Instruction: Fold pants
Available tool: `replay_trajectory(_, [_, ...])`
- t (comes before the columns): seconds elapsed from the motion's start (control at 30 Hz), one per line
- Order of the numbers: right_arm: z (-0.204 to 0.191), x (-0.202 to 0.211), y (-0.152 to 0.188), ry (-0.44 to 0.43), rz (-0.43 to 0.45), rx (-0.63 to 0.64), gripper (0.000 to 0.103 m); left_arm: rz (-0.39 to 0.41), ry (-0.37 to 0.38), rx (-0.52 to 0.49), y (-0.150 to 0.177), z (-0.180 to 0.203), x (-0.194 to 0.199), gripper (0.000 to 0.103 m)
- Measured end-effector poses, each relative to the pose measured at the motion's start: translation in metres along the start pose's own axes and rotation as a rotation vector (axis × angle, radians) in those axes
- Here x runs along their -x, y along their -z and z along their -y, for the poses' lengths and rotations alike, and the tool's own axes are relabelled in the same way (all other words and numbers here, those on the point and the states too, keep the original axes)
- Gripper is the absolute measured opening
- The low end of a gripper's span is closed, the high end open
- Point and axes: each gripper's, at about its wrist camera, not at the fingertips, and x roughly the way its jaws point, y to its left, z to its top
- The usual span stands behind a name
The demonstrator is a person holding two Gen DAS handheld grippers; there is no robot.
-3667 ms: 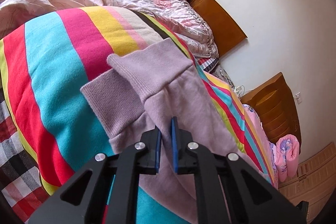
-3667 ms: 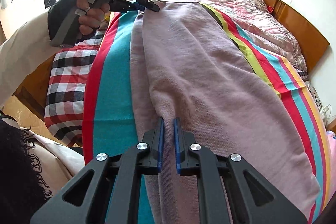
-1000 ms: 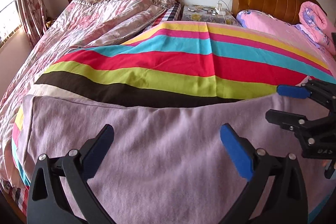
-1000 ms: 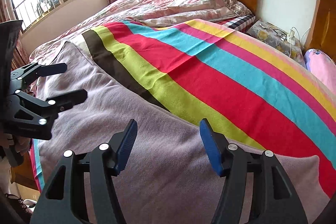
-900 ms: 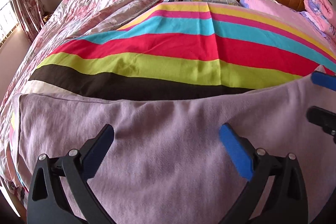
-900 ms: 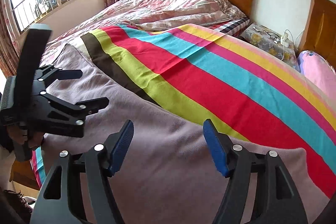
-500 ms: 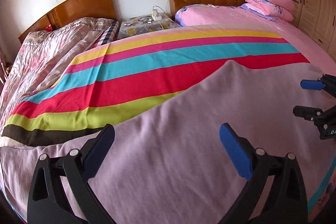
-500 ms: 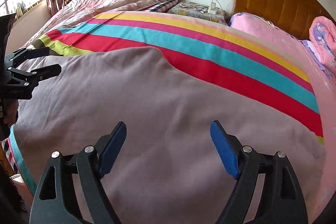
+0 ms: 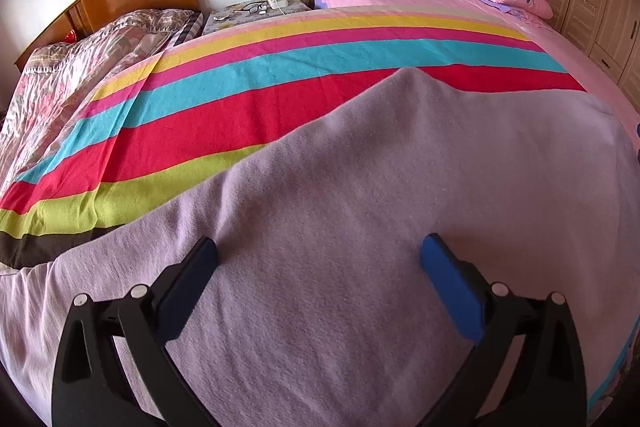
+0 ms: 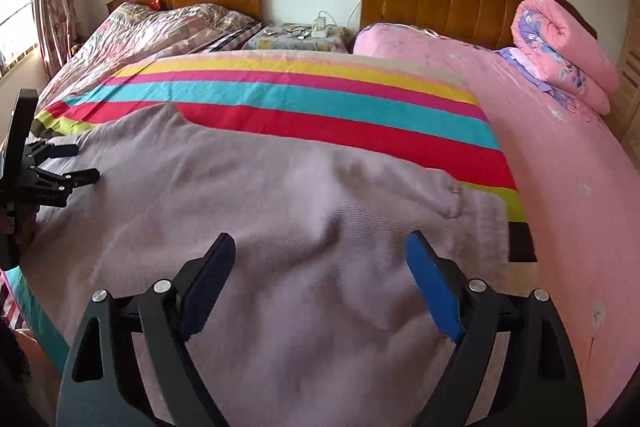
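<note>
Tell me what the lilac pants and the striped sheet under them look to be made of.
Pants: a soft knit, probably fleece or cotton jersey; matte, faintly ribbed and fuzzy, lying in gentle rumples. Striped sheet: thin woven cloth, likely cotton; flat, matte, with crisp colour bands and fine creases. Neither fibre can be confirmed by sight.

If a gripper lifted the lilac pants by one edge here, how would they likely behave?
The lilac pants would probably droop limply: they lie in soft wrinkles, following the striped blanket beneath. The fuzzy knit looks grippy, so slipping seems unlikely. The lower layer may well separate and trail.
</note>
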Motion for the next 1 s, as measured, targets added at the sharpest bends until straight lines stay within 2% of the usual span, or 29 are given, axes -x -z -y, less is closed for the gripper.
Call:
replay_trajectory(0.1, [0.029,0.022,0.019,0.045,0.005,-0.079,0.083,-0.002,0.006,0.008,0.0,-0.002,-0.001,0.102])
replay_trajectory(0.23, [0.054,0.047,0.057,0.025,-0.012,-0.223,0.083,-0.003,0.01,0.012,0.001,-0.003,0.001,0.102])
replay_trajectory(0.43, [0.058,0.047,0.104,-0.108,-0.057,-0.412,0.083,-0.003,0.009,0.012,0.001,-0.003,0.001,0.102])
replay_trajectory(0.53, [0.06,0.031,0.108,-0.161,-0.06,-0.472,0.083,-0.003,0.009,0.011,0.002,-0.003,0.001,0.102])
replay_trajectory(0.7, [0.06,0.013,0.091,-0.198,-0.045,-0.509,0.086,0.002,-0.004,0.011,0.002,-0.004,0.003,0.102])
replay_trajectory(0.83, [0.066,0.023,0.084,-0.197,0.033,-0.549,0.077,0.003,-0.01,0.012,0.002,-0.004,0.003,0.102])
replay_trajectory(0.9, [0.067,0.025,0.082,-0.186,0.03,-0.542,0.077,0.003,-0.01,0.012,0.002,-0.004,0.003,0.102])
replay_trajectory(0.93, [0.067,0.023,0.082,-0.161,0.005,-0.532,0.077,0.003,-0.008,0.013,0.003,-0.004,0.003,0.102])
replay_trajectory(1.0, [0.066,0.022,0.087,-0.031,-0.051,-0.512,0.077,0.003,-0.007,0.014,0.003,-0.003,0.003,0.102])
